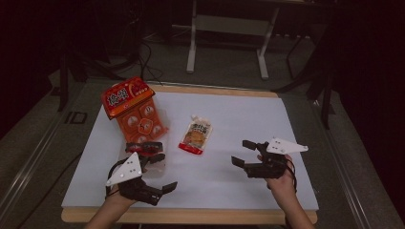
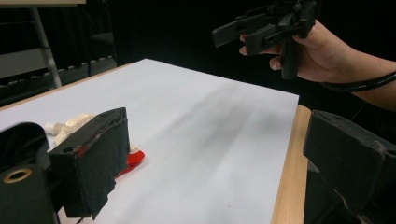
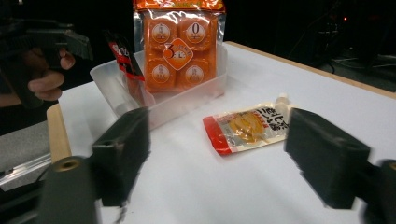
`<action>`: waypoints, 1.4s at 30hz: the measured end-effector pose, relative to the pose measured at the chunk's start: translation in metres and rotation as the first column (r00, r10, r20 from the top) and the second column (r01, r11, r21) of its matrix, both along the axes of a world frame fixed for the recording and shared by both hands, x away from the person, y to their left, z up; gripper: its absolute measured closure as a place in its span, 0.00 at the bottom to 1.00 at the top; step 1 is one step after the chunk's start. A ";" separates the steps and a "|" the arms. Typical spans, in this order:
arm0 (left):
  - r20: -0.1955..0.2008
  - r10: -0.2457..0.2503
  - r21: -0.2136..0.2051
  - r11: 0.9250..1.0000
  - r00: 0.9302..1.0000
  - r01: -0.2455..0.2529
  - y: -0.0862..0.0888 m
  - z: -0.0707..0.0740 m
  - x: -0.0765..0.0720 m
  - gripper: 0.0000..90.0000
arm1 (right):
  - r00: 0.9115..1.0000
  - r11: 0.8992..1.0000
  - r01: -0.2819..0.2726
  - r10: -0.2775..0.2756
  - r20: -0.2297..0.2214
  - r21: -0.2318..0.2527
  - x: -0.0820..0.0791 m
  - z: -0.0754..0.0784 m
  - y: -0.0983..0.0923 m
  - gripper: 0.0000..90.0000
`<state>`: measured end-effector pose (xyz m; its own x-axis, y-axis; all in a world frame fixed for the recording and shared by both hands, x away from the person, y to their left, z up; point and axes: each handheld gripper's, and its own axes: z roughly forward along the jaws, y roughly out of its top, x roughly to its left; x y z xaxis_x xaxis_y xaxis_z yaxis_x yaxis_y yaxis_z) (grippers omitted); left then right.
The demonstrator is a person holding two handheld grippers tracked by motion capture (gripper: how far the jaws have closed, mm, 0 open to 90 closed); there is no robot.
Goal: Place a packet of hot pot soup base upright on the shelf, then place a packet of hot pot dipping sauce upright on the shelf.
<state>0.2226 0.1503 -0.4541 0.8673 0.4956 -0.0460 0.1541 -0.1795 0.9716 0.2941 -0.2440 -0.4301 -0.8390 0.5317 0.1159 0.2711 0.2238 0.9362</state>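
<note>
Sauce pouch (image 1: 195,135) is lying flat on the white desk (image 1: 239,119), close to the middle and a little toward the left edge, with its white spout pointing to the far edge and its red bottom end pointing to the near edge. Nothing is touching it. In the right gripper view the sauce pouch (image 3: 250,128) is showing between the two black jaws, farther away on the desk surface.

Near the far left corner a clear plastic tray (image 1: 160,164) is standing, and an orange snack pack (image 1: 136,112) is leaning upright inside it. A small dark red packet (image 3: 122,58) is also standing in the tray, beside the snack pack.

The left hand-held gripper (image 1: 162,174) is hovering at the near left corner, just beside the tray, with its jaws standing wide and nothing between them. The right hand-held gripper (image 1: 242,152) is hovering near the right edge, well apart from the pouch, jaws wide apart and holding nothing.
</note>
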 end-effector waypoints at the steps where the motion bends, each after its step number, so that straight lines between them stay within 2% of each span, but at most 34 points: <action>1: -0.004 -0.002 0.002 1.000 1.000 0.002 -0.001 -0.002 0.000 0.08 | 1.000 1.000 -0.005 0.005 -0.008 -0.001 0.001 -0.001 0.000 0.26; 3: -0.011 -0.007 0.019 1.000 1.000 0.007 -0.005 -0.007 -0.002 0.08 | 1.000 1.000 -0.009 0.009 0.000 -0.020 0.001 -0.002 0.001 0.26; 7: -0.023 0.001 0.015 1.000 1.000 -0.001 -0.008 -0.012 -0.003 0.08 | 1.000 0.999 -0.016 0.017 0.023 -0.045 0.001 -0.005 0.005 0.22; 11: -0.003 0.022 0.041 0.999 1.000 -0.022 -0.009 -0.015 -0.005 0.08 | 1.000 0.998 0.000 0.001 0.008 -0.056 0.001 -0.008 0.009 0.18; 13: -0.010 0.029 0.030 0.999 1.000 -0.028 -0.009 -0.016 -0.005 0.08 | 1.000 0.998 0.006 -0.007 -0.004 -0.065 0.002 -0.009 0.011 0.17; 17: 0.009 0.038 0.048 0.998 0.999 -0.039 -0.009 -0.016 -0.007 0.08 | 0.999 0.999 -0.001 -0.001 -0.034 -0.049 0.008 -0.009 0.015 0.15; 21: 0.020 0.038 0.040 0.998 0.999 -0.039 -0.008 -0.014 -0.008 0.08 | 1.000 0.998 0.019 -0.020 -0.018 -0.062 0.018 -0.007 0.023 0.12; 22: 0.019 0.038 0.038 0.999 0.999 -0.038 -0.008 -0.014 -0.008 0.08 | 1.000 0.998 0.023 -0.024 -0.012 -0.050 0.022 -0.007 0.025 0.12; 23: 0.020 0.041 0.041 0.998 0.999 -0.042 -0.008 -0.014 -0.008 0.08 | 1.000 0.999 0.008 -0.009 -0.018 -0.053 0.025 -0.007 0.027 0.12; 25: 0.018 0.043 0.042 0.998 0.999 -0.043 -0.008 -0.014 -0.008 0.08 | 0.999 0.997 0.035 -0.035 -0.005 -0.066 0.030 -0.007 0.031 0.12; 26: 0.015 0.042 0.041 0.998 0.999 -0.043 -0.007 -0.014 -0.008 0.08 | 1.000 0.998 0.019 -0.020 -0.015 -0.066 0.035 -0.008 0.034 0.12; 28: 0.018 0.040 0.038 0.998 0.999 -0.041 -0.008 -0.015 -0.008 0.08 | 0.999 0.996 0.031 -0.032 -0.012 -0.083 0.042 -0.010 0.039 0.12; 29: 0.020 0.038 0.038 0.998 0.999 -0.039 -0.008 -0.015 -0.008 0.08 | 1.000 0.996 0.017 -0.019 -0.024 -0.085 0.045 -0.012 0.041 0.12; 37: 0.014 0.029 0.044 0.999 0.999 -0.030 -0.010 -0.017 -0.009 0.08 | 0.999 0.989 0.046 -0.047 -0.004 -0.143 0.072 -0.023 0.058 0.18; 39: 0.014 0.027 0.041 0.999 1.000 -0.027 -0.010 -0.016 -0.009 0.08 | 0.998 0.986 0.058 -0.058 0.002 -0.154 0.079 -0.027 0.060 0.23; 42: 0.012 0.026 0.041 0.999 1.000 -0.027 -0.009 -0.017 -0.009 0.08 | 0.997 0.984 0.075 -0.077 -0.005 -0.164 0.090 -0.032 0.063 0.24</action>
<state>0.2140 0.1410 -0.4708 0.8541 0.5198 -0.0157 0.1485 -0.2148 0.9653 0.3838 -0.1814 -0.4621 -0.7948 0.6061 0.0317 0.3036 0.3518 0.8855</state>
